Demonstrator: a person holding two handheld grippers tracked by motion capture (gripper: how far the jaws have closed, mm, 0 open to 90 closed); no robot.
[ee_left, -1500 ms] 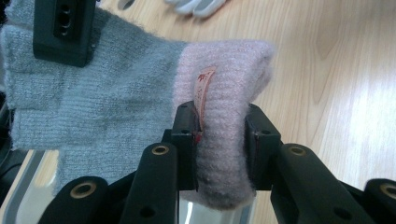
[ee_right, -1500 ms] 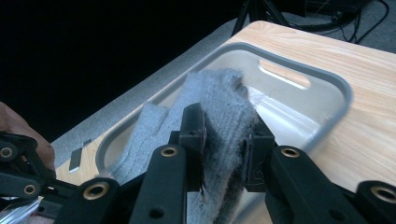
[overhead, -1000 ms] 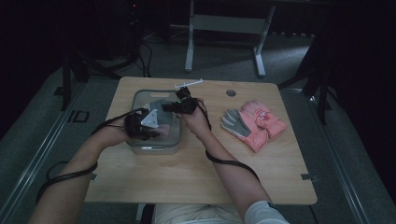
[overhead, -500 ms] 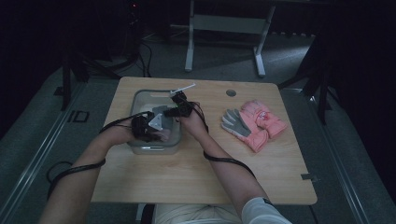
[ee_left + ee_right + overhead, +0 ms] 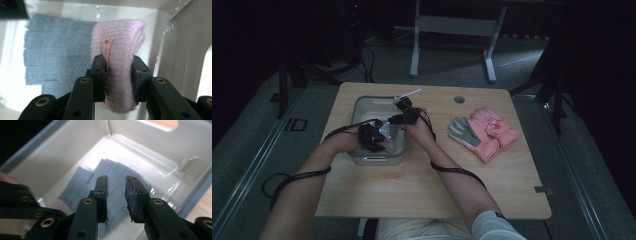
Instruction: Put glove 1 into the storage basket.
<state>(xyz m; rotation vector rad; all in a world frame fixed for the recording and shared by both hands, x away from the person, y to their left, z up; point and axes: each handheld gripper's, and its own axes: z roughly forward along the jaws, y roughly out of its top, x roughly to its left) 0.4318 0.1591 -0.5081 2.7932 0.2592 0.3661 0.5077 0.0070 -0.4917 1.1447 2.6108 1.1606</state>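
Holding the glove (image 5: 120, 65) by its pink cuff, your left gripper (image 5: 117, 75) has its jaws clamped on the knit, one on each side. Seen along those jaws, the glove's long axis runs sideways across the bottom of the bin (image 5: 362, 106): the pink cuff is at the right, close to the bin's wall, and the blue-grey fingers point left. A small tag stands up from the cuff just above the left jaw. The cuff's lower edge is hidden behind the jaws, and the tag's print is too blurred to read.

Your right gripper (image 5: 116, 195) hangs just above the blue-grey part of the same glove, its jaws a little apart with nothing between them; they have just been opening. Whether their tips touch the knit, you cannot tell from here. The near end of the glove is cut off behind those jaws.

From above, both hands meet over the bin on the tabletop (image 5: 422, 190), and the glove itself is hidden under them. Farther right, well apart from the bin, a pink and grey pair of gloves (image 5: 484, 132) lies flat.
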